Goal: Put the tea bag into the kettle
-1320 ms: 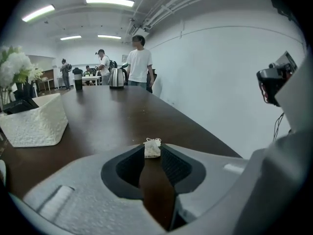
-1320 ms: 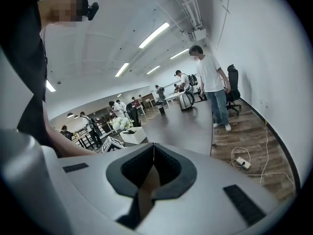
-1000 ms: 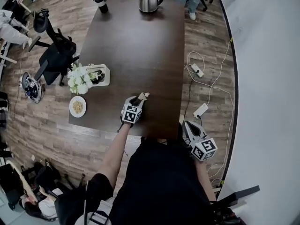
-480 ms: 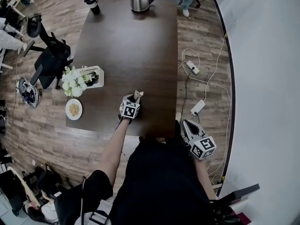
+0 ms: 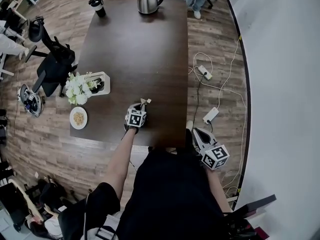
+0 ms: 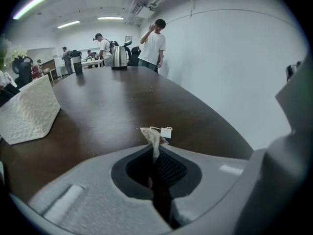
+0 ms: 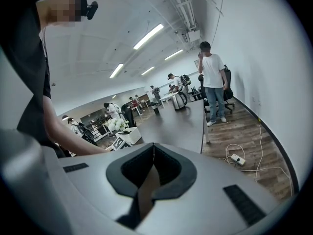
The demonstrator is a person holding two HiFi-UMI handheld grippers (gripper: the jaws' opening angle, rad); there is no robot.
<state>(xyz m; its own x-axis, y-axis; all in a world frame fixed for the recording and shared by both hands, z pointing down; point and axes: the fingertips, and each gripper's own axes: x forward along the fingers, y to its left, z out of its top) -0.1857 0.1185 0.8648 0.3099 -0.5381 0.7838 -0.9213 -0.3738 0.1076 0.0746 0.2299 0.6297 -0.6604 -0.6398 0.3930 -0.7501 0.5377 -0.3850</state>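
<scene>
A small tan tea bag [image 6: 153, 135] with a white tag sticks out from the tips of my left gripper [image 6: 155, 153]. The jaws have just been closing and now pinch it. In the head view the left gripper [image 5: 141, 107] and the tea bag [image 5: 144, 102] are low over the dark table [image 5: 135, 49], near its front edge. The steel kettle [image 5: 146, 0] stands at the table's far end, also seen as the kettle [image 6: 119, 57] straight ahead. My right gripper [image 7: 153, 145] is shut with nothing in it, held off the table's right front corner as the right gripper [image 5: 196, 134].
A black tumbler [image 5: 97, 6] stands far left near the kettle. A white box of flowers [image 5: 82, 85] and a small plate [image 5: 78, 117] sit at the table's left edge. An office chair [image 5: 54, 59] is left; power strips and cables [image 5: 211, 117] lie right. A person [image 6: 154, 43] stands beyond the kettle.
The left gripper has tipped slightly over the tea bag and its jaws have drawn together on it. The right gripper has stayed where it was.
</scene>
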